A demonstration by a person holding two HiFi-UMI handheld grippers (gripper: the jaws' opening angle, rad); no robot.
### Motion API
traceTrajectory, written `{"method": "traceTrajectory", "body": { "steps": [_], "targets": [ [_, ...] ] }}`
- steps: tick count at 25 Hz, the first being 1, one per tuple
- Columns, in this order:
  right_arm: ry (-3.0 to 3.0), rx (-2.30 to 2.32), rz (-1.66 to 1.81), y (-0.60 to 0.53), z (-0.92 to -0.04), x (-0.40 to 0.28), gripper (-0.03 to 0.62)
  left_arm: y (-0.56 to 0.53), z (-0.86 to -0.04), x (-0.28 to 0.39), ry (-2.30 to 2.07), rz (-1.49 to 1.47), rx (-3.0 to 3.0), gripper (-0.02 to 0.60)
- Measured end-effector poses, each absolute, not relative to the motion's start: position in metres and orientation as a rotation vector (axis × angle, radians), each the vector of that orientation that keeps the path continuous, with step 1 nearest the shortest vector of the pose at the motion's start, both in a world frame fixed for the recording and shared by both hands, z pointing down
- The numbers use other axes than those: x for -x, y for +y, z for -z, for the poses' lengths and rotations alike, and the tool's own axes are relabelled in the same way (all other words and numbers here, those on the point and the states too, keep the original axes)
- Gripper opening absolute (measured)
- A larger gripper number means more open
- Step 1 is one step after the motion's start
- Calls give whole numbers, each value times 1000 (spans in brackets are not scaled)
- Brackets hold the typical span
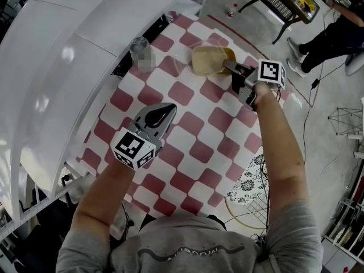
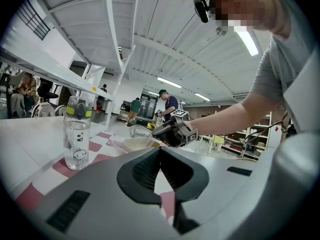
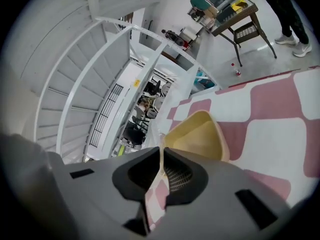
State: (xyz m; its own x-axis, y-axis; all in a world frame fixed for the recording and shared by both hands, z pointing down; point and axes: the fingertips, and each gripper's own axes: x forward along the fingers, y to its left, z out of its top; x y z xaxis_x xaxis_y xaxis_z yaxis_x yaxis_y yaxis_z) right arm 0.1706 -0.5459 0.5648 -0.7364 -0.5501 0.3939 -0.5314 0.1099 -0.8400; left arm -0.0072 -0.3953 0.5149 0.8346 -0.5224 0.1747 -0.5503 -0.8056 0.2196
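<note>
Over at the far side of the table, the right hand-held gripper has its jaws pinched on the thin rim of a yellowish bowl, which sits on the red-and-white checkered cloth. Nearer the person, the left hand-held gripper hangs above the cloth with its jaws pressed together on nothing. A clear bottle stands upright to the bowl's left, well apart from both grippers.
</note>
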Motion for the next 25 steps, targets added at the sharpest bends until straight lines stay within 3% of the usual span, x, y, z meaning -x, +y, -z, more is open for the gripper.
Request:
{"method": "traceTrajectory", "body": {
  "steps": [14,25],
  "targets": [
    [2396,1263,1439,-524,-500,-172,40,-391,-469,13,-858,-98,-2783,14],
    [2572,1515,965,-483,-425,-172,40,-373,-413,19,-893,-59,-2812,14]
  ]
}}
